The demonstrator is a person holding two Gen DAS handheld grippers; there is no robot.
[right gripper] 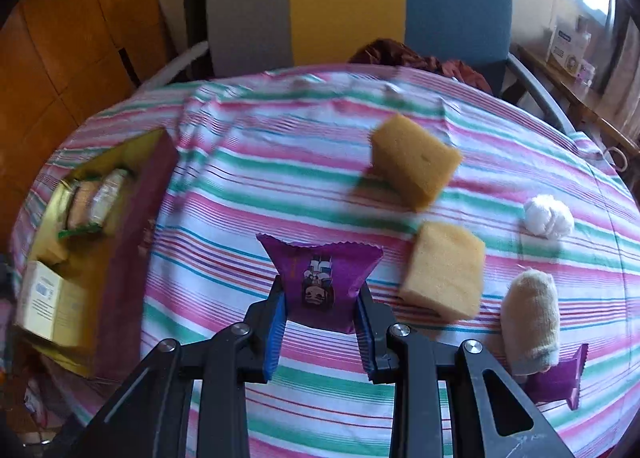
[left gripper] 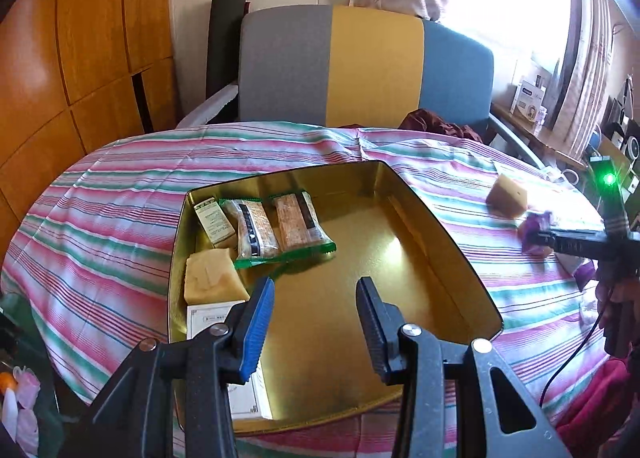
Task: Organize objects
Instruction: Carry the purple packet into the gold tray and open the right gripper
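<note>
My right gripper (right gripper: 320, 298) pinches a purple snack packet (right gripper: 320, 278) in its jaws; my left gripper (left gripper: 316, 306) hangs spread and empty over the gold tin (left gripper: 440, 226).

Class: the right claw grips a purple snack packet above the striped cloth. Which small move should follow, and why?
Probably carry the purple packet leftward to the gold tin: the right claw already pinches it, and the tin's bare floor has room beside the packed snacks.
</note>
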